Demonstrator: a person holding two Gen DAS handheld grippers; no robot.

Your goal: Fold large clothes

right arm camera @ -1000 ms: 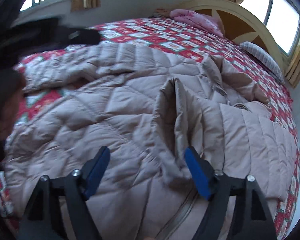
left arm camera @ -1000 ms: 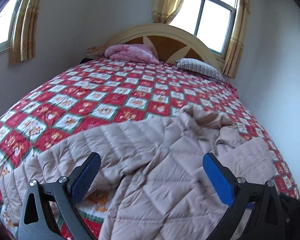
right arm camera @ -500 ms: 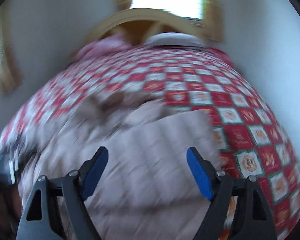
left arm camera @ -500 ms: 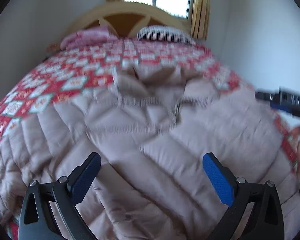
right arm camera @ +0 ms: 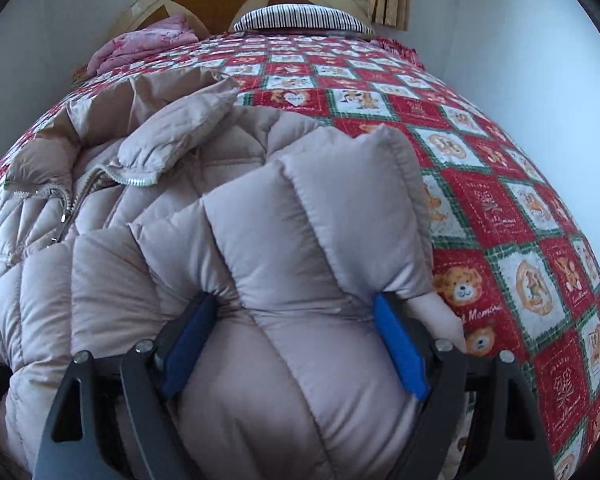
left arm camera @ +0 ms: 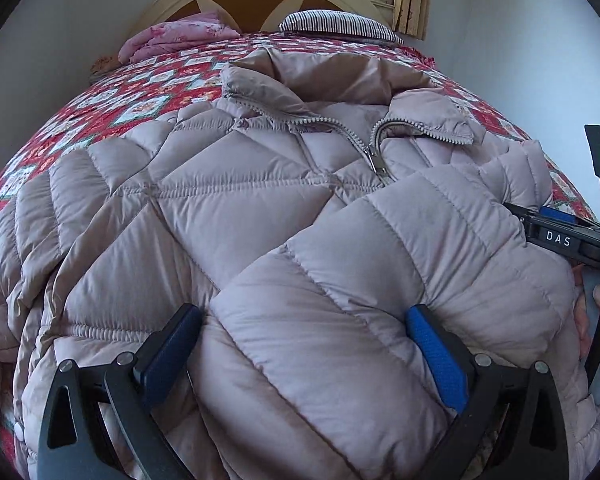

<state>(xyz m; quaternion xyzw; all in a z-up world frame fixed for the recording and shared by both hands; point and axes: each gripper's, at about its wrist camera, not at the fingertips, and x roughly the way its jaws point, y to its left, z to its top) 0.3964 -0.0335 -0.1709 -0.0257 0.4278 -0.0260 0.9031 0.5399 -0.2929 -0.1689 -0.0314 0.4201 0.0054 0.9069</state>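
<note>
Left wrist view: the puffy, quilted pale-mauve down jacket [left arm camera: 260, 208] fills the frame, spread front-up on the red patchwork bedspread [left arm camera: 140, 92], zipper partly open near upper centre. One sleeve [left arm camera: 400, 260] already lies folded across the body; the rest looks undone. The left gripper [left arm camera: 300, 352], spread wide, straddles that sleeve at bottom centre.

Right wrist view: the right gripper [right arm camera: 296, 344], also wide, brackets the sleeve's cuff end [right arm camera: 340, 220] at lower centre; whether it pinches, I cannot tell.

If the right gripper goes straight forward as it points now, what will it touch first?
The sleeve of the jacket. The padded fabric already bulges between the open fingers of the right gripper, so it would press into it at once. The bedspread lies beyond, though depth is hard to judge.
</note>
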